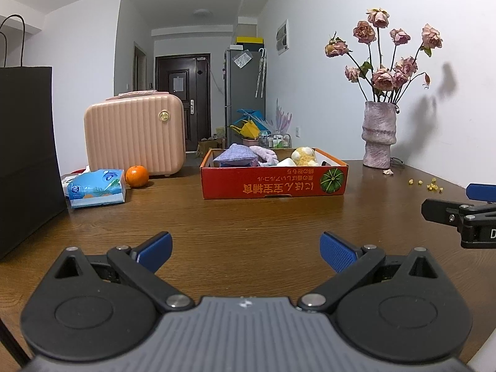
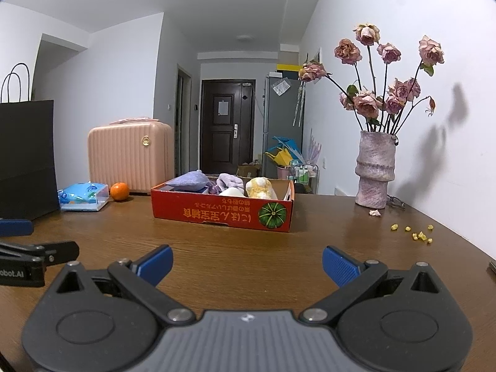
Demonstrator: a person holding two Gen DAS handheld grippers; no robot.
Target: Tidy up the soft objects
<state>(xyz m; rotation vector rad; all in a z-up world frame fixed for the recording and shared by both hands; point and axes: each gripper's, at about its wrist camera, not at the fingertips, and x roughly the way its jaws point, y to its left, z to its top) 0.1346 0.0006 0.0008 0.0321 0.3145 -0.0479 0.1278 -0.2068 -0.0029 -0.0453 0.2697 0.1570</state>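
1. Your left gripper (image 1: 246, 252) and right gripper (image 2: 247, 265) hang low over the near table (image 1: 248, 217), both spread wide, pinching nothing.
2. Farther ahead, well apart from both, the red box (image 1: 274, 183) holds the soft objects (image 1: 235, 156), among them a yellow plush (image 2: 260, 188).
3. Far right stands the vase (image 2: 375, 170).
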